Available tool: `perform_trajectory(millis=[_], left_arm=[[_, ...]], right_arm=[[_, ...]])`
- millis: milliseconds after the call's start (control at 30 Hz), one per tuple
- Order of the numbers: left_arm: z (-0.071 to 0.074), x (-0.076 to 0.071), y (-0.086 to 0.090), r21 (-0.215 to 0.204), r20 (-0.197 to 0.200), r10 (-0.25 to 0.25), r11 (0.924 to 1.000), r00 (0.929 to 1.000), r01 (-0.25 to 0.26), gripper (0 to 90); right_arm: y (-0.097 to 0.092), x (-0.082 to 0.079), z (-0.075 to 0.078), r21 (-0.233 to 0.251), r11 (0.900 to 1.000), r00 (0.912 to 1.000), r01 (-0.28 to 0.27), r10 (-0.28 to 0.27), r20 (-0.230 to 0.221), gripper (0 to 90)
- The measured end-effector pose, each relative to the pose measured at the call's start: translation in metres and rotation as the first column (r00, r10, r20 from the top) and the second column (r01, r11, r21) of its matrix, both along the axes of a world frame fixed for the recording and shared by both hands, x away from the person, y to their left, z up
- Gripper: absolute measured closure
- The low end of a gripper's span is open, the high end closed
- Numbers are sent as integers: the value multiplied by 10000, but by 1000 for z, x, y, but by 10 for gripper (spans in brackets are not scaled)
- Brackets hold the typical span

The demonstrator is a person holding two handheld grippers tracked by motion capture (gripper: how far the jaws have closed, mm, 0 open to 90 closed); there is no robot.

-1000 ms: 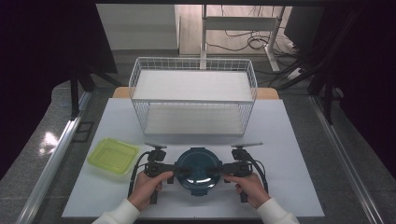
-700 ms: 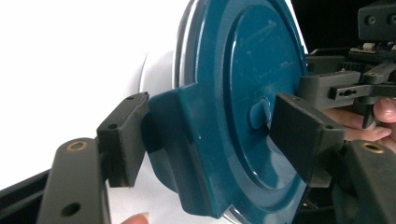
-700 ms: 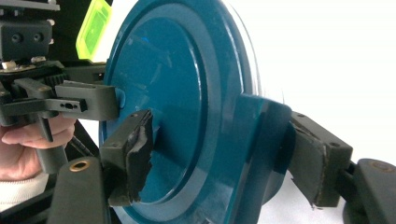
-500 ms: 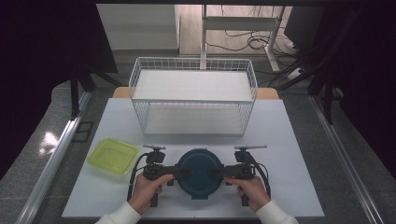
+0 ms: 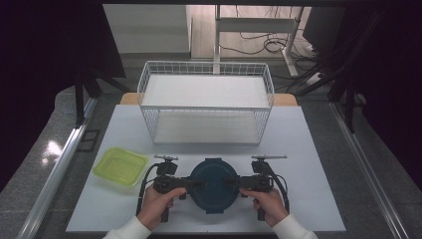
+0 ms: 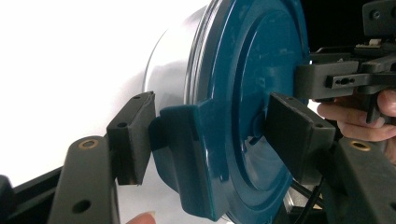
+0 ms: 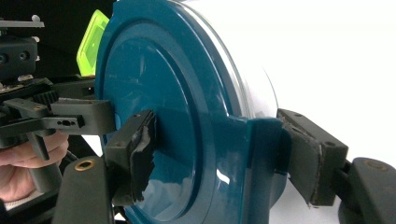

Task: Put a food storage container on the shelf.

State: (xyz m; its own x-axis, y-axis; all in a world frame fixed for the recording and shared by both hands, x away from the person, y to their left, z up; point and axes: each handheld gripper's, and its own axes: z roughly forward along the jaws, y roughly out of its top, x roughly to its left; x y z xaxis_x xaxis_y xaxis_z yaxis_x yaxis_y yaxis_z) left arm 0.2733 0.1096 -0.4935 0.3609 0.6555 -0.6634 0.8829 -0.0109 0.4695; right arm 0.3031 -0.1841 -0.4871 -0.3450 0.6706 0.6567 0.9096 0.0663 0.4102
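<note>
High view shows both grippers, left gripper (image 5: 191, 183) and right gripper (image 5: 234, 182), fingers just closed onto the side latches of the round teal-lidded container (image 5: 214, 185) at the table's (image 5: 308, 149) 6 o'clock edge, apparently snapping the lid shut.

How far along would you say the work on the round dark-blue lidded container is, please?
Done: both side latches of the round dark-blue lidded container sit between jaws. In hand: the left hand-held gripper and right hand-held gripper have just been closing, pads at the flaps. Left: lifting it; the white wire basket and square lime-green plastic lid wait untouched.
</note>
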Motion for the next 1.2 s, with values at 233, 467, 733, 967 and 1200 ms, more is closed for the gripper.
perform_trajectory(millis=[233,467,733,967,1200], left_arm=[[1,1,-2,-105,-27,-131,9999,9999,131,359],[4,2,-2,-82,83,-116,9999,9999,116,361],[9,3,-1,-71,280,-130,9999,9995,132,364],[12,4,0,-157,372,-114,9998,9992,120,365],[15,5,2,-88,507,-86,9999,9987,91,368]], right_arm=[[-1,-1,8,-269,9996,9985,58,-43,544,303],[-2,-1,11,-252,9997,9975,27,-9,712,303],[-1,-1,14,-203,9998,9961,57,-39,885,304],[-1,-1,18,-217,9998,9945,50,-27,1048,305],[1,1,20,-196,9998,9940,-8,29,1089,305]])
